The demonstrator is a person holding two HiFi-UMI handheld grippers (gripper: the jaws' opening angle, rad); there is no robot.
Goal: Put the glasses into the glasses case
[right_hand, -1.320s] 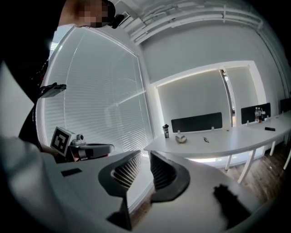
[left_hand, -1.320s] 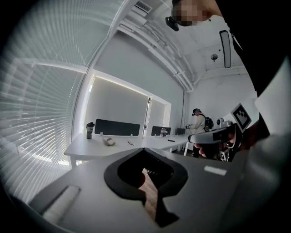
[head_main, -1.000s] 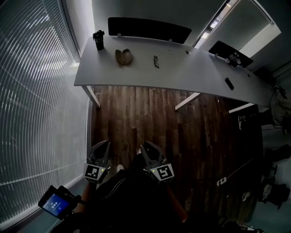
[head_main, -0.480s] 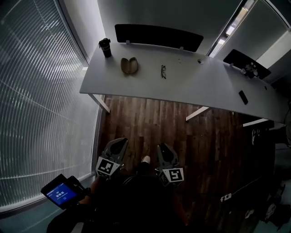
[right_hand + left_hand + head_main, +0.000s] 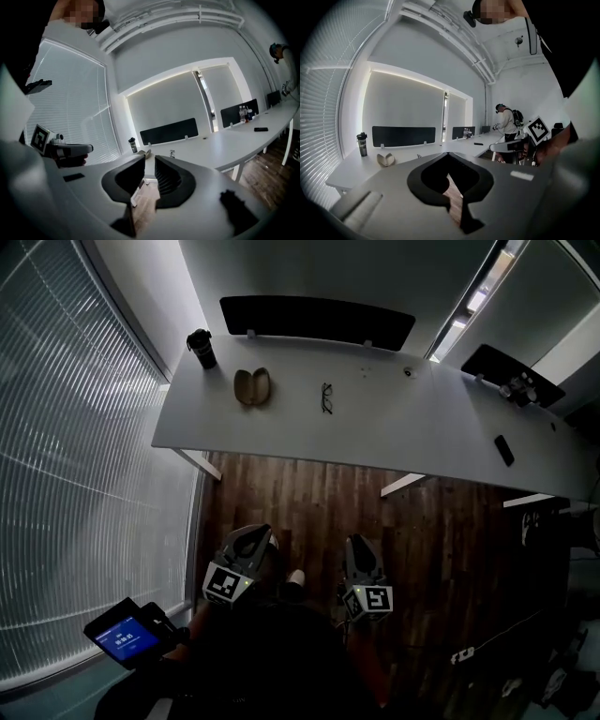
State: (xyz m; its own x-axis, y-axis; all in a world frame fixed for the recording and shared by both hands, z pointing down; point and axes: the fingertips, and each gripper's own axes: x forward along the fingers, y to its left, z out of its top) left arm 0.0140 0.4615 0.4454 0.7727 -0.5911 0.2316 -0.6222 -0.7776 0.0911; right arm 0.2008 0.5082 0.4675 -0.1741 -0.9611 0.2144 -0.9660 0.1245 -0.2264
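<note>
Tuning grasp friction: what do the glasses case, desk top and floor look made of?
The glasses case: tan, matte, maybe leather or leatherette; too small to confirm. The desk top: smooth white, likely laminate, faint sheen. The floor: dark wood-look planks, seams visible.

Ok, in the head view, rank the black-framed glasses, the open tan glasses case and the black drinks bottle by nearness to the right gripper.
1. The black-framed glasses, almost straight ahead of the right gripper.
2. The open tan glasses case, to the left of them.
3. The black drinks bottle, farthest left and farthest back.
</note>
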